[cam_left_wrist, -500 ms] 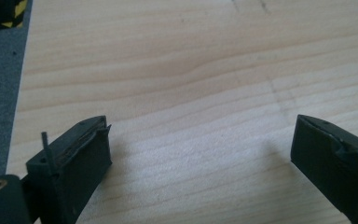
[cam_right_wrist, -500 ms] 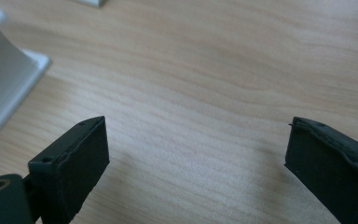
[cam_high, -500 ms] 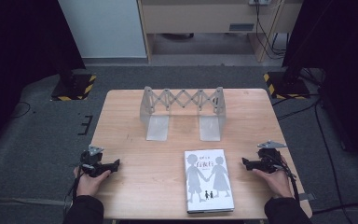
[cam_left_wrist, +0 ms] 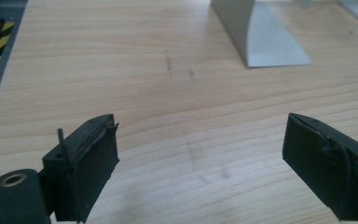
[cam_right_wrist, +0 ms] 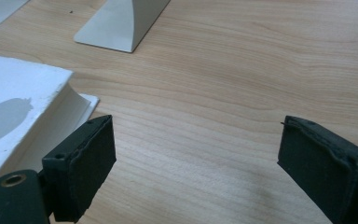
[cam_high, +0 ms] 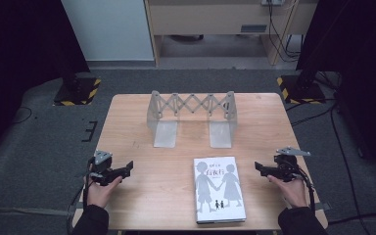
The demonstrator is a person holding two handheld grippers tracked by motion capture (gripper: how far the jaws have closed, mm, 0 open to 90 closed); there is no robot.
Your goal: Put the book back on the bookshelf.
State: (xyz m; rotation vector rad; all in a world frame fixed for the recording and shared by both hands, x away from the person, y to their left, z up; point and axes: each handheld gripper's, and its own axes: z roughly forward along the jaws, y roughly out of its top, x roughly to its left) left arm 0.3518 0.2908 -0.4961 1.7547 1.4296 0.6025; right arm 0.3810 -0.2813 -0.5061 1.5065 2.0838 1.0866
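Wooden desk (cam_high: 142, 205) carries one white book (cam_high: 219, 190) and one grey expanding rack (cam_high: 192, 117). Nearest, the left claw (cam_high: 128, 168) and right claw (cam_high: 258, 168) sit at the side edges, both wide apart and empty. Bare wood lies between each and the book, which lies flat near the front edge, right of centre. Beyond stands the rack. Cover lettering is too small to read.

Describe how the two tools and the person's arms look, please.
Each tool, left tool and right tool, is black, with two blocky jaws faced with dark pads. A grey three-cornered plate sits on top of each. A black cable trails from the right one. The sleeves are black.
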